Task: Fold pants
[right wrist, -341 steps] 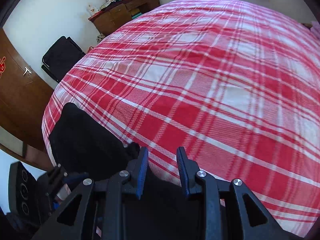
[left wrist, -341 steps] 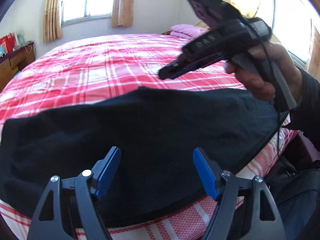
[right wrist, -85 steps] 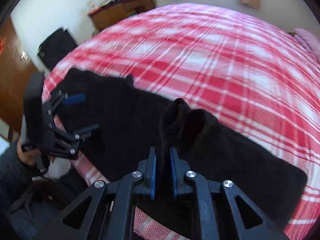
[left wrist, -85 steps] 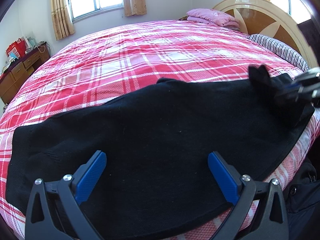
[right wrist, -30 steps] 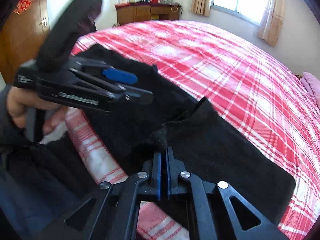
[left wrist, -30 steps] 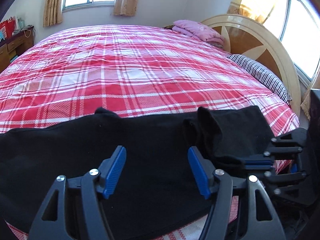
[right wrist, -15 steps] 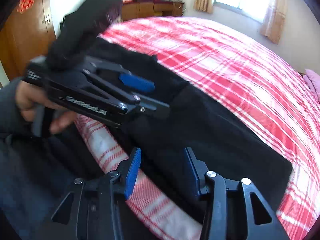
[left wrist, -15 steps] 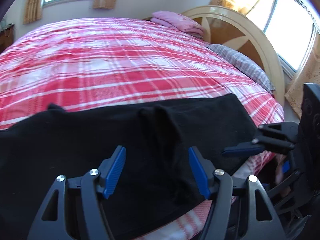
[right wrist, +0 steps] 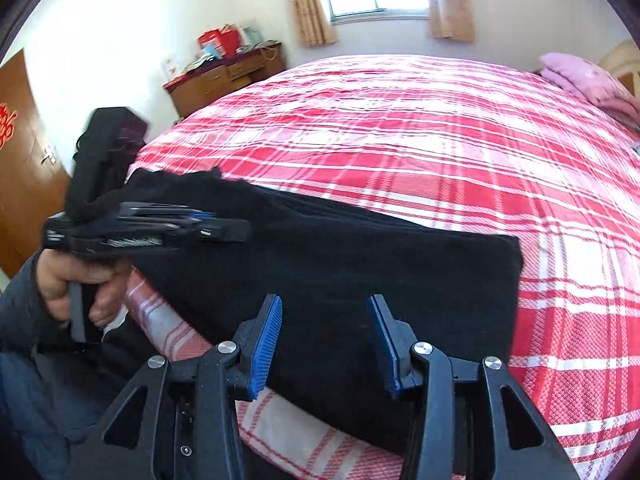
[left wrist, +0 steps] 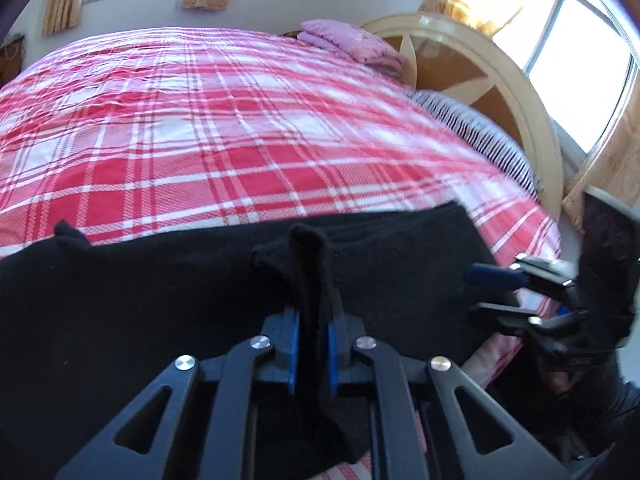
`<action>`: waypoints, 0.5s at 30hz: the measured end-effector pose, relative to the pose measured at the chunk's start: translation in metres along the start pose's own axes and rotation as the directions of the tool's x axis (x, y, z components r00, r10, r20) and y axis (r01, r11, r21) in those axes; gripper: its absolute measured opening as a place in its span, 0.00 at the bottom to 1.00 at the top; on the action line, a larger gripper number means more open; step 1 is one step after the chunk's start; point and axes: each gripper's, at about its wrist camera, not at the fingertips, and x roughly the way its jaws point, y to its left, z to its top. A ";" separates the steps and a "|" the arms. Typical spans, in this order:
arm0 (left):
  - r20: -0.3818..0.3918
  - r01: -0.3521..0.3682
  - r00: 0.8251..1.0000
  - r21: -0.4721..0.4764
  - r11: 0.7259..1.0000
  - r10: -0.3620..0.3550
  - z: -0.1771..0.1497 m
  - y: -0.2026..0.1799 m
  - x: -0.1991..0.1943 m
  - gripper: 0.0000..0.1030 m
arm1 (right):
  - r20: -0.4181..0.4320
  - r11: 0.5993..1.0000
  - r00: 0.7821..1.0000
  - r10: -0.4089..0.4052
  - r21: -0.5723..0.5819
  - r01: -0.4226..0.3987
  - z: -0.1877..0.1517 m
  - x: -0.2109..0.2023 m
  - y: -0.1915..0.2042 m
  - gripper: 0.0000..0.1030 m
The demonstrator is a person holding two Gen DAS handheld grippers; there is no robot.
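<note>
The black pants [left wrist: 120, 300] are lying across the near edge of the bed [left wrist: 240, 120], filling the lower half of the left wrist view and stretching from the left edge to the right of centre. The left gripper [left wrist: 312, 344] is sitting at the bottom centre of that view, its jaws pressed together and pinching a bunched fold of the pants that is standing up between the blue pads [left wrist: 293, 340]. The red and white plaid bedspread is taking up the middle of the frame, with a pink folded blanket [left wrist: 352, 46] at upper centre and a curved cream headboard [left wrist: 500, 80] at upper right.

At the right edge of the same view, the right gripper [left wrist: 492, 292] is hovering just above the right end of the pants with its jaws spread and nothing between them.

In the right wrist view, the right gripper [right wrist: 324, 344] is at bottom centre, its blue pads [right wrist: 266, 344] standing well apart above the black cloth [right wrist: 360, 260], which is running from middle left down to lower right. The left gripper [right wrist: 224, 230] is showing at middle left, gripped by the person's hand [right wrist: 76, 280], its tip over the pants. A wooden dresser [right wrist: 224, 80] is standing against the wall at upper left, and a brown door [right wrist: 20, 160] is showing at the left edge
</note>
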 end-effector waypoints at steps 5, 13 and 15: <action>0.001 -0.034 0.999 -0.052 0.998 0.034 0.006 0.014 -0.020 0.11 | 0.000 0.999 1.000 -0.028 0.023 0.028 0.000 0.002 -0.003 0.46; -0.053 -0.060 0.997 -0.081 0.995 0.056 -0.009 0.031 0.003 0.15 | -0.027 0.999 0.999 -0.039 0.017 0.039 -0.004 0.010 -0.011 0.46; -0.042 -0.079 0.996 -0.061 0.995 0.076 -0.009 0.027 0.002 0.18 | 0.017 0.999 1.000 0.000 0.049 0.000 0.005 0.003 -0.017 0.49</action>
